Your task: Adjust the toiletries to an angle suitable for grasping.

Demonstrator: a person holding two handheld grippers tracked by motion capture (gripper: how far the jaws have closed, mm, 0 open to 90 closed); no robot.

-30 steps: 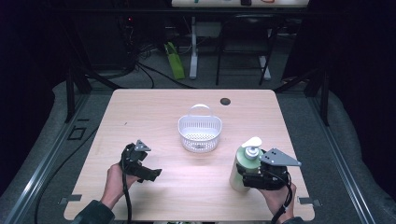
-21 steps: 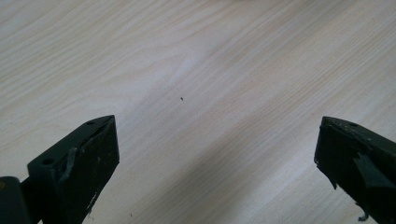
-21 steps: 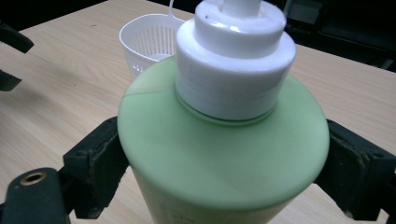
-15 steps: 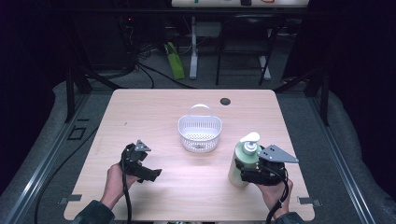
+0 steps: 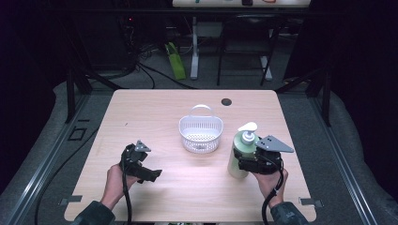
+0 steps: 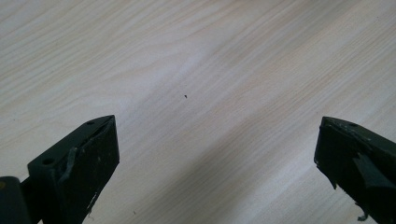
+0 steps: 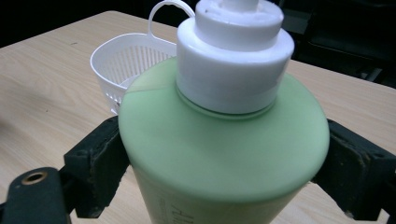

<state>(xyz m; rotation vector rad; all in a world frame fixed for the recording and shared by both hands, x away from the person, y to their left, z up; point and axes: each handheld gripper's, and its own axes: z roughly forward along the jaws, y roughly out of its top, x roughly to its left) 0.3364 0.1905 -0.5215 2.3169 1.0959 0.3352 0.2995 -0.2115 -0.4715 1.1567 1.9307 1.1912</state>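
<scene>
right gripper (image 5: 241, 161) has its jaws clamped on the shoulder of the green pump bottle (image 5: 240, 157), one pad on each flank, as the right gripper view confirms on the bottle (image 7: 219, 154). the bottle stands upright at the right side of the table (image 5: 155, 112), just beside and to the right of the white basket (image 5: 201, 135), not touching it as far as the high view lets one tell. whether its base rests on the wood or hangs just above it cannot be told.

left gripper (image 5: 151, 174) is wide apart, nothing between its jaws; the left gripper view shows bare tabletop (image 6: 187, 70) under it. it rests low at the left front of the table, well apart from the bottle and basket.

judgement on the step in hand: the bottle appears bound for the basket. to do it well, keep the body vertical, raise the base above the basket rim before crossing, and come down over the centre, clear of the looped handle (image 5: 201, 109) at the far rim. the grip sits high on a smooth rounded shoulder, so slip is a risk; hold pressure steady.

condition of the bottle: pale green, matt, tall with a rounded shoulder; white collar and white pump head (image 5: 247, 126); faint lettering low on the front, unreadable.
</scene>
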